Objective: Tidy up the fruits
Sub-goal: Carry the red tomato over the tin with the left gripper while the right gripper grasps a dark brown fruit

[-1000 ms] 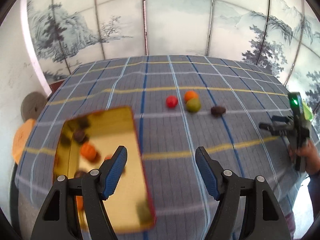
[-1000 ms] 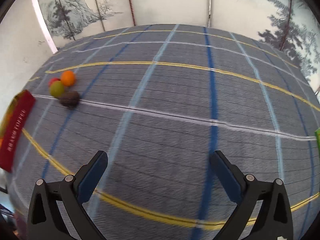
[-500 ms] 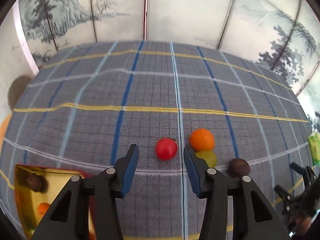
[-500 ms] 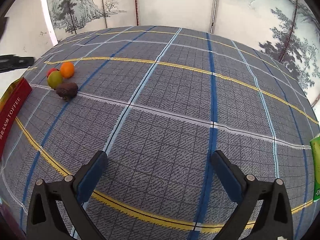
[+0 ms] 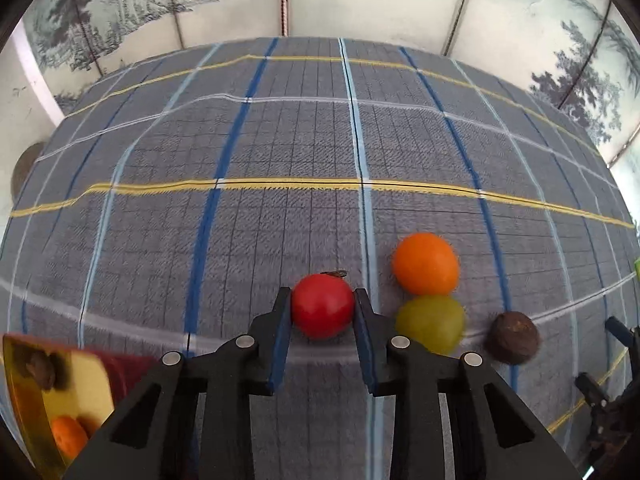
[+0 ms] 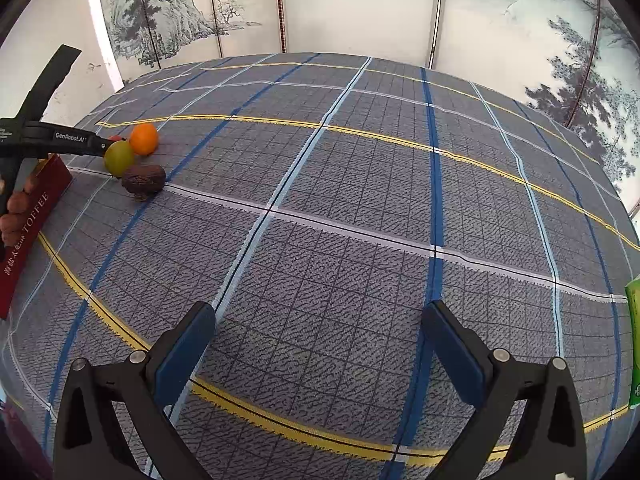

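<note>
Left wrist view: the left gripper (image 5: 322, 312) has its fingers (image 5: 280, 340) pinching a red fruit (image 5: 322, 306) resting on the checked worktop (image 5: 280, 140). Just right of it lie an orange fruit (image 5: 425, 264) touching a green fruit (image 5: 430, 323), then a brown fruit (image 5: 513, 337). A gold tin (image 5: 44, 396) (fruit inside) sits lower left.

Right wrist view: the right gripper (image 6: 318, 344) hovers over bare cloth, fingers (image 6: 182, 356) spread wide, well apart from the fruit cluster at far left.
</note>
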The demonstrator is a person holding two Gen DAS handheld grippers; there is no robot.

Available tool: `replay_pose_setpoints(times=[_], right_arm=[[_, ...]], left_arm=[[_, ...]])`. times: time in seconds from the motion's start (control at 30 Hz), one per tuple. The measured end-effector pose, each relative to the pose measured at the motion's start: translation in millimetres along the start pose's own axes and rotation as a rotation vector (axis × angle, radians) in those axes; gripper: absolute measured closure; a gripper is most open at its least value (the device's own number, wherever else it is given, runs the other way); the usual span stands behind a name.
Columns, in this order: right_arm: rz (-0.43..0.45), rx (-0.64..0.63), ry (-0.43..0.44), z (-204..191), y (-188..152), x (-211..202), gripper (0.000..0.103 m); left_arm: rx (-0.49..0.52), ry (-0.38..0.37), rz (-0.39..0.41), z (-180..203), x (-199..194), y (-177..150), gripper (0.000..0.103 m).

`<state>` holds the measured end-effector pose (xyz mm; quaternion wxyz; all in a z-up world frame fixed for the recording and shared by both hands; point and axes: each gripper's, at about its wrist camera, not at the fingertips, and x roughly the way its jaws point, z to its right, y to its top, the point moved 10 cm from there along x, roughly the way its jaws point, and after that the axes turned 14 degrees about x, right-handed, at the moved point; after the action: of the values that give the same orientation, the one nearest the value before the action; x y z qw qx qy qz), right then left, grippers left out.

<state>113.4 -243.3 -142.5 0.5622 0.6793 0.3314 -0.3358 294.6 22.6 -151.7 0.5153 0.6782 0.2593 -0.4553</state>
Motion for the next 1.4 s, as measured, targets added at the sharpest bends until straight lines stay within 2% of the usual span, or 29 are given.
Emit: replay_pose_setpoints(times=[0.13,0.27,0.43,0.6,0.73,0.8,0.87,0.97,1.03,1.13,1.2,1.23,1.27,1.33,1.4], right_arm=[[-0.001,0.002,-0.015,1,2,2,0.0],[-0.004,0.003,-0.017,2,3,3,0.0],[-0.001,0.013,-0.019,3,4,2,0.0],[0.036,0.018,0.117,-24,13,-14,0.001],[0.059,-0.084,0.217,-71,25,-17,0.001],[0.047,-0.152,0.252,-96,27,-10,0.005],[0.036,-0.219,0.262,-116,30,0,0.016],[0.01,-0.277,0.27,-138,34,19,0.024],[0.012,-0.301,0.26,-147,36,28,0.028],[-0.012,-0.323,0.234,-154,39,47,0.028],[-0.034,-0.322,0.246,-160,41,55,0.034],[-0.032,-0.324,0.247,-162,42,56,0.039],[-0.032,-0.325,0.25,-164,43,56,0.052],[-0.044,-0.295,0.258,-163,44,54,0.068],[-0.055,-0.238,0.275,-156,42,48,0.069]], left_arm=[[-0.006,0.025,0.078,11,-45,-16,0.072],[-0.022,-0.006,0.118,25,-84,-46,0.072],[-0.059,-0.078,0.128,41,-119,-87,0.072],[-0.068,-0.072,0.142,45,-145,-114,0.072],[-0.085,-0.073,0.157,41,-162,-131,0.072],[-0.094,-0.059,0.166,36,-171,-139,0.072],[-0.105,-0.051,0.173,31,-178,-145,0.072],[-0.123,-0.033,0.182,22,-187,-153,0.072],[-0.137,-0.025,0.181,16,-190,-159,0.072],[-0.16,-0.019,0.182,6,-195,-167,0.072],[-0.174,-0.014,0.184,2,-198,-171,0.072],[-0.18,-0.011,0.184,-1,-198,-173,0.072],[-0.19,-0.007,0.184,-4,-198,-176,0.072],[-0.208,-0.003,0.182,-9,-199,-181,0.072],[-0.224,0.0,0.185,-13,-199,-185,0.072]])
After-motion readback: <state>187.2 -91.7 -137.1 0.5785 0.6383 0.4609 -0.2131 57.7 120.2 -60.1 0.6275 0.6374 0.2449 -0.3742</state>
